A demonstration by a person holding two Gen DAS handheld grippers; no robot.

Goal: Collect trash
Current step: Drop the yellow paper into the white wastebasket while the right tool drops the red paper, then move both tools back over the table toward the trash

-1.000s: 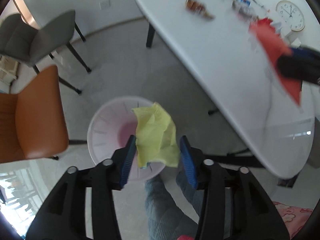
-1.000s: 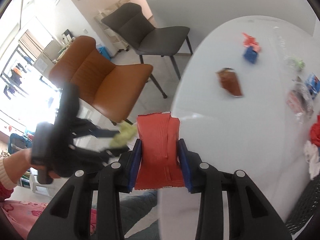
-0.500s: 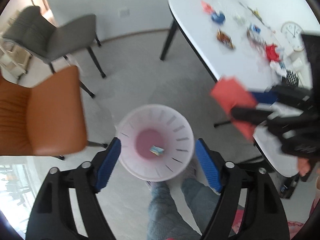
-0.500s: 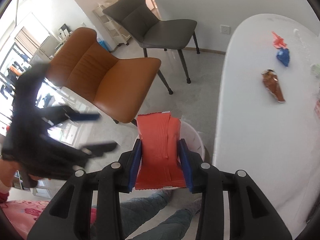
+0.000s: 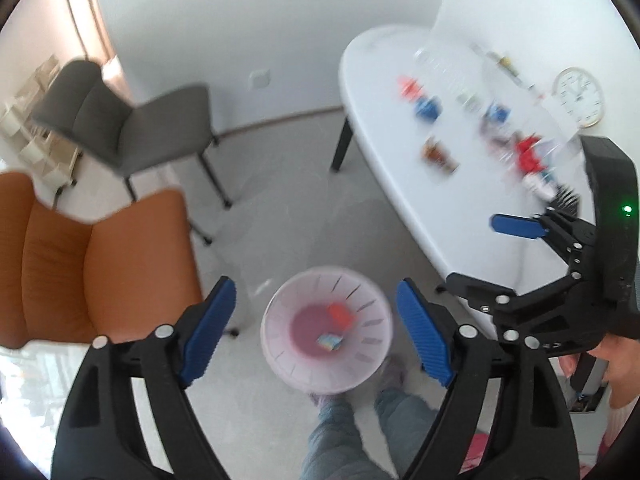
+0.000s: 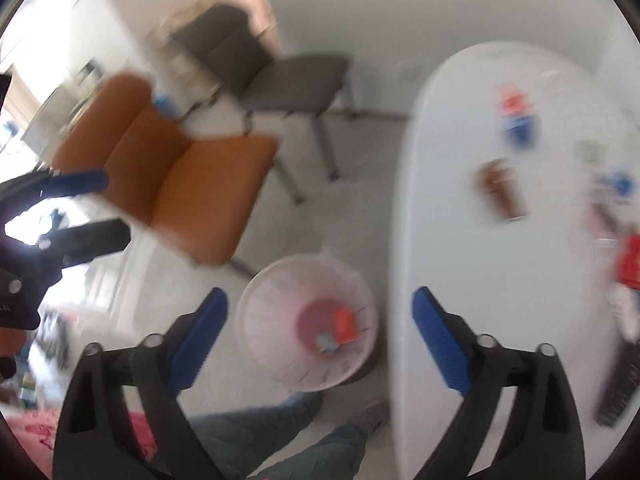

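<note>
Two tools: both hang over the floor, pointing steeply down at the bin, each with nothing between its blue pads.
Far left: bright window light and pale shelving (image 5: 28,120) against the wall, blurred.
Chairs: an orange chair (image 5: 100,264) stands at the left; a grey chair (image 5: 132,120) stands behind it, nearer the white wall.
Floor: pale grey, bare around the chairs; a wooden skirting runs along the foot of the wall.
Left tool (image 5: 316,336): jaws wide apart and opening further, holding nothing; the bin shows in the gap between them.
Bin (image 5: 280,344): a pale pink round wastebasket with slotted sides, standing on the floor just beside the tabletop's edge.
Trash in bin: a red wrapper (image 5: 341,316) and a small bluish scrap (image 5: 330,341) lie on the bin's bottom; both show in the right wrist view too.
Person: legs in grey-blue trousers (image 5: 340,436) stand just below the bin.
Right tool (image 6: 320,340): jaws wide apart and opening, empty; in the left wrist view it sits at the right, over the tabletop's near edge.
Tabletop (image 5: 400,168): white, oval, on dark legs, filling the right side.
Trash on tabletop: a brown wrapper (image 5: 439,155), a red piece (image 5: 410,89), a blue piece (image 5: 427,108) and more red and blue bits farther right, all blurred.
Far right: a round white clock (image 5: 578,97) lies on the tabletop.
</note>
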